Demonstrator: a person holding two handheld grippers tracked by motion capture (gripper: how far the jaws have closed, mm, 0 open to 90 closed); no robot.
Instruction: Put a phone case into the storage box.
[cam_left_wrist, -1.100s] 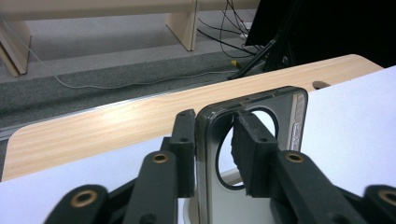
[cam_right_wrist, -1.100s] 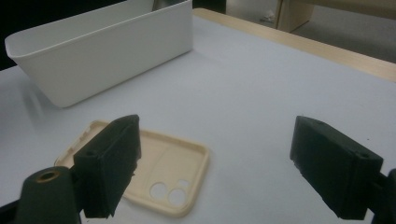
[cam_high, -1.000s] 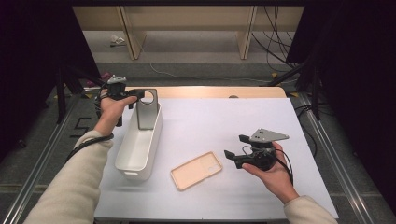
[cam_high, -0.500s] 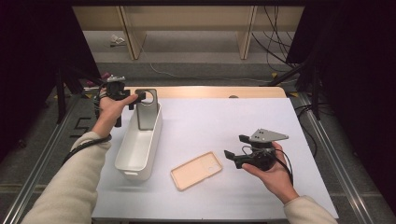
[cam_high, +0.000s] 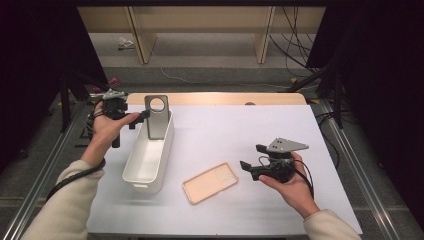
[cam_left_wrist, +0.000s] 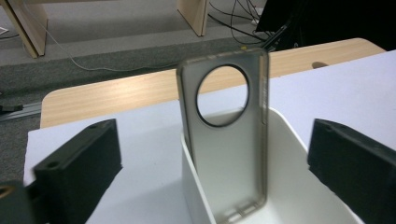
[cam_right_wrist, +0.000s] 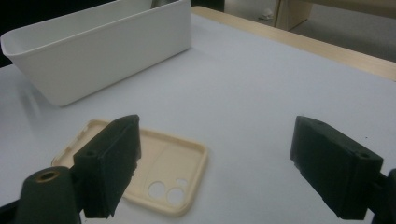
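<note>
White sheeting is covering most of the table (cam_high: 240, 125), with a strip of bare wood showing along the far edge, and beyond it we are seeing grey floor, wooden legs and loose cables.

We are counting two phone cases, one bin and two claws. One grey phone case (cam_high: 157, 116) is standing upright inside the far end of the white bin (cam_high: 149, 159), leaning against its end wall, its round camera hole rising above the rim. In the left gripper view the same grey case (cam_left_wrist: 227, 135) is standing straight ahead between the two black jaws, apart from both. One cream phone case (cam_high: 210, 182) is lying flat on the sheet, hollow side up, just beside the bin's near end and not touching it.

We are holding the left claw (cam_high: 140, 117) at the bin's far left corner, jaws spread wide and gripping nothing, close to the grey case's edge. We are holding the right claw (cam_high: 250, 160) well to the right, above the sheet, also spread open and empty, pointing toward the cream case. In the right gripper view the cream case (cam_right_wrist: 154, 170) is lying partly behind the left-hand jaw, with the bin (cam_right_wrist: 102, 46) farther off. Nothing is lying between the right claw and the cream case.
</note>
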